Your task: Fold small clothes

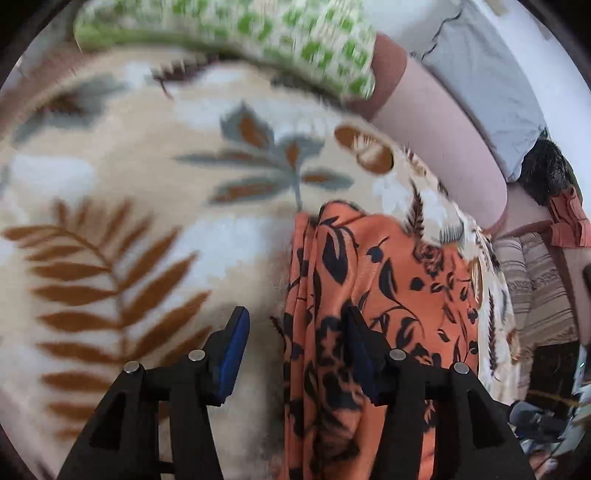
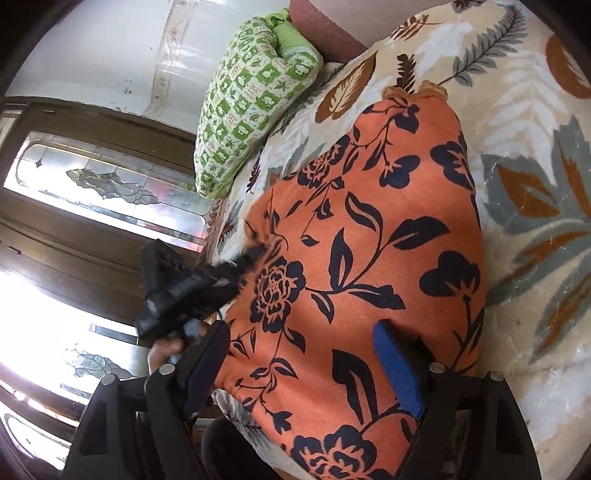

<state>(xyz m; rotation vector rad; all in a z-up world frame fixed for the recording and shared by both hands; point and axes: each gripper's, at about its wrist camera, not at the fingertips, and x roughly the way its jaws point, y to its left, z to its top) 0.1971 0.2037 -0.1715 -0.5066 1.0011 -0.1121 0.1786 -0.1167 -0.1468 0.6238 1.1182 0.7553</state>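
An orange garment with a black flower print [image 1: 373, 295] [image 2: 369, 240] lies on a cream leaf-patterned blanket [image 1: 129, 221] [image 2: 524, 206] on a bed. My left gripper [image 1: 295, 332] is open just above the blanket, and the garment's left edge lies between its blue pads [image 1: 234, 350]. My right gripper [image 2: 306, 354] is open over the garment's near end, with the cloth between its fingers. The left gripper also shows in the right wrist view [image 2: 255, 254], its tip at the garment's far edge.
A green and white patterned pillow [image 1: 258, 33] [image 2: 247, 96] lies at the head of the bed. A pink bed frame [image 1: 443, 136], a grey pillow [image 1: 491, 85] and striped cloth [image 1: 535, 280] are on the right. A dark wooden door with glass panes [image 2: 92, 184] stands beside the bed.
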